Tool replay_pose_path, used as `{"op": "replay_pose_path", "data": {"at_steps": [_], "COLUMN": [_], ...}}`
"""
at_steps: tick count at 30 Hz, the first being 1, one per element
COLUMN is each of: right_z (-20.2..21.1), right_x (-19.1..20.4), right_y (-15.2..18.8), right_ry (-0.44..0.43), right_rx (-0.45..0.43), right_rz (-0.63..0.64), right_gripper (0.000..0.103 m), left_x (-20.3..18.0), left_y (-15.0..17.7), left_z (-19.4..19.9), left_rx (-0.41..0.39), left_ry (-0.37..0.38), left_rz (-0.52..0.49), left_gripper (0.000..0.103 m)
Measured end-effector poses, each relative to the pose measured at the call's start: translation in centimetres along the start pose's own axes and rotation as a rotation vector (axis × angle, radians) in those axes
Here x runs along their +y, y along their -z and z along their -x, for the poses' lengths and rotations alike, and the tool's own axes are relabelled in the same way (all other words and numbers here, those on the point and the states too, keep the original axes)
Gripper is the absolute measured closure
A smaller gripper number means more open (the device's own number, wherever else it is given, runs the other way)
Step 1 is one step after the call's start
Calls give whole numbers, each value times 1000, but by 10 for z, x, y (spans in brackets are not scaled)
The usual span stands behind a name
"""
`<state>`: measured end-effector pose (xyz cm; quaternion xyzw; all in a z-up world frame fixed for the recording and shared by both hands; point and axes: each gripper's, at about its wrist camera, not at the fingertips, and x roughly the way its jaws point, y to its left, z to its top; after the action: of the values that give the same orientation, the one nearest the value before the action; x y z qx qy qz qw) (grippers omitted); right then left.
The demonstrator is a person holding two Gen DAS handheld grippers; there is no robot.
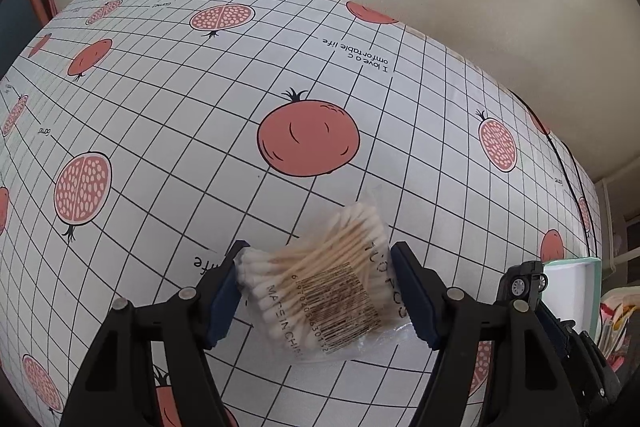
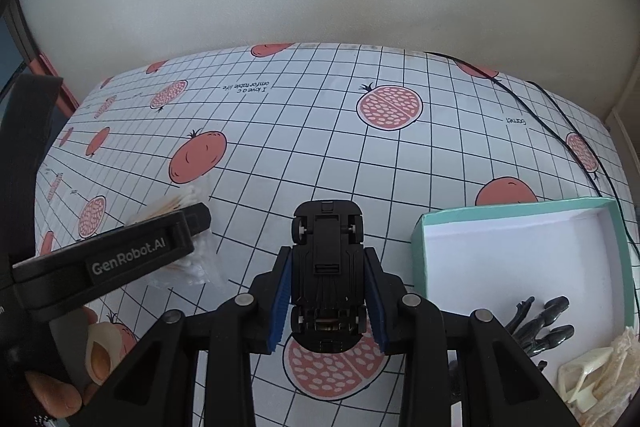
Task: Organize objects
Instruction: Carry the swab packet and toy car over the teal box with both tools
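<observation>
A: What can you read at your left gripper (image 1: 320,291)?

B: The bag of cotton swabs (image 1: 320,287) sits between its jaws, on the tablecloth (image 1: 160,107) at about six o'clock in the left wrist view. The left pad presses the swab tips; the right pad meets the plastic edge, so you are gripping the bag. On the plastic you can read "MADE IN CHINA" along the lower left and a barcode with digits that are partly creased. The letters at the right edge are curled over and do not read cleanly.

A: And on the cloth itself?

B: "I love a comfortable life" is printed upside down at one o'clock, beside the pomegranate pictures. Another line is cut off by your left finger; only "ife" shows.

A: The right side?

B: In the right wrist view, "GenRobot.AI" reads on the left gripper's body at nine o'clock, which hides most of the swab bag. Your right gripper (image 2: 328,291) is clamped on the black toy car (image 2: 328,279), belly up, wheels showing, dead centre. No writing on its underside can be made out.

A: The box?

B: The teal box (image 2: 420,247) lies at four o'clock, white inside. In it are dark clips (image 2: 544,323) and cream clips (image 2: 580,375), cut off by the frame edge.
</observation>
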<state>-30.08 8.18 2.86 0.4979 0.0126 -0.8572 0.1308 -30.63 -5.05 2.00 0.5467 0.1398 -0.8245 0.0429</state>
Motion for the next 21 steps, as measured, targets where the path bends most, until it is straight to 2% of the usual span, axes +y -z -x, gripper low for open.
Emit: {"op": "replay_pose_path", "data": {"at_steps": [3,7,11,21], "right_z": [8,16,32,60], "right_x": [-7,-19,-32,-67], "right_y": [2,0,-4,-2], "right_ry": [-32,-19,-47,-8], "right_rx": [-18,-23,-52,-97], "right_rz": [-34,-63,-89,-98], "right_gripper": [67,67,67,67], "left_x": [-1,-7,-18,-65], "left_y": [-2,-5,-9,0], "left_z": [9,20,28,49], "left_rx": [-20,-44,-66,-100], "left_ry": [8,28,42,113], "left_rz": [1,1,-1,-55], "left_gripper": [31,31,31,30]}}
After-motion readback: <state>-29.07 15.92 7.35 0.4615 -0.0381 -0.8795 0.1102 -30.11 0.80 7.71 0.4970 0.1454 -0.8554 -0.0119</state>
